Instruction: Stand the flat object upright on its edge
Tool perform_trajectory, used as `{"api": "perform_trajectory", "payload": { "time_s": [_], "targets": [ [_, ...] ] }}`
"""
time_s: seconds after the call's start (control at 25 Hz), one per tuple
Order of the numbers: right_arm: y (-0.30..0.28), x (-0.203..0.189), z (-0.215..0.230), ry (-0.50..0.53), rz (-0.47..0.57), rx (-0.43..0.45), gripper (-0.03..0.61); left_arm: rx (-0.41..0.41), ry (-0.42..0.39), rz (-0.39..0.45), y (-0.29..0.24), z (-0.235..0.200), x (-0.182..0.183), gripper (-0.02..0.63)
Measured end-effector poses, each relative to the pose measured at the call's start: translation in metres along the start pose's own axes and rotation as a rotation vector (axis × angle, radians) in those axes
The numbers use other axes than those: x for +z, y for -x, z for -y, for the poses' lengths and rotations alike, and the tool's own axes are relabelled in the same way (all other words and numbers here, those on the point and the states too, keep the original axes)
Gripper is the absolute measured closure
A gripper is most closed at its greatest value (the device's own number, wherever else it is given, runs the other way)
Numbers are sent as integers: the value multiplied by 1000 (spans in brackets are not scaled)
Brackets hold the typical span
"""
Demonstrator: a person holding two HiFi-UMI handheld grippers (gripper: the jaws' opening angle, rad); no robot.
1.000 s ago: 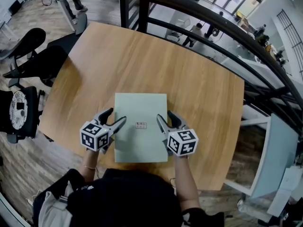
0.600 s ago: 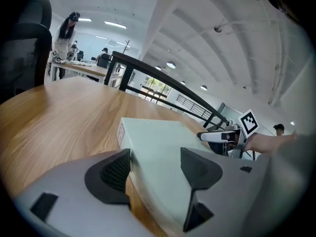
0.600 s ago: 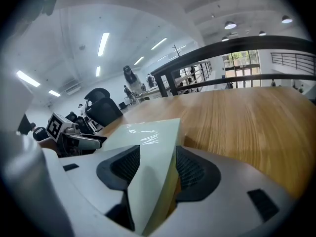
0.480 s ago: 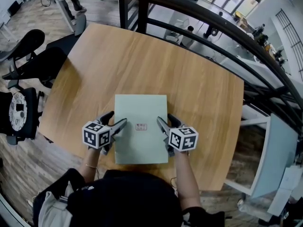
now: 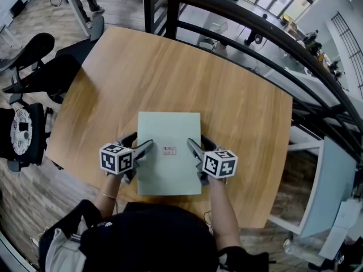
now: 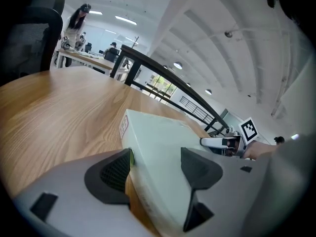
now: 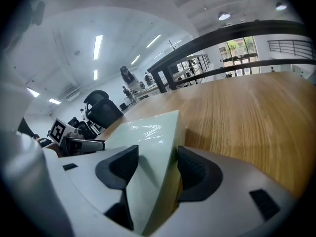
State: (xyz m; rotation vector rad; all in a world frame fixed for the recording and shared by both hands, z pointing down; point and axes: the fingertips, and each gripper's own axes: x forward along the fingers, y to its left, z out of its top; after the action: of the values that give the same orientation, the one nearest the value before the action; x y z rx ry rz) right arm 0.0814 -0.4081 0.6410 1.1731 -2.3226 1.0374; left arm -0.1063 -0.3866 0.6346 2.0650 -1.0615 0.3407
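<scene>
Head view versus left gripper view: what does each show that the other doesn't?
Head view only: the whole outline of the pale green flat box, lying flat on the wooden table, and the plank floor around it.
Left gripper view only: the left hand-held gripper close up, its pads straddling the box's side edge without clamping it.
Both: box, table, black railing, and the right hand-held gripper at the opposite edge. Both grippers' jaws have just been opening, each with a box edge between them.
</scene>
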Motion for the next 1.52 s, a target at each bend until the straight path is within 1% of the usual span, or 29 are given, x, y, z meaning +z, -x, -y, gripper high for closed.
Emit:
{"api": "perform_trajectory", "payload": {
  "time_s": [0.36, 0.52, 0.92, 1.28, 1.52],
  "targets": [
    [5, -1, 1, -39, 3, -11, 342, 24, 19, 21, -1, 0, 1, 308],
    [13, 8, -6, -53, 33, -9, 342, 32, 23, 33, 0, 1, 3, 310],
    [30, 13, -16, -40, 73, -6, 358, 9, 28, 76, 11, 10, 10, 310],
    [55, 20, -27, -57, 157, -27, 395, -6, -8, 106, 28, 26, 17, 310],
    [67, 22, -33, -62, 192, -37, 414, -11, -35, 134, 40, 34, 24, 311]
  ]
}}
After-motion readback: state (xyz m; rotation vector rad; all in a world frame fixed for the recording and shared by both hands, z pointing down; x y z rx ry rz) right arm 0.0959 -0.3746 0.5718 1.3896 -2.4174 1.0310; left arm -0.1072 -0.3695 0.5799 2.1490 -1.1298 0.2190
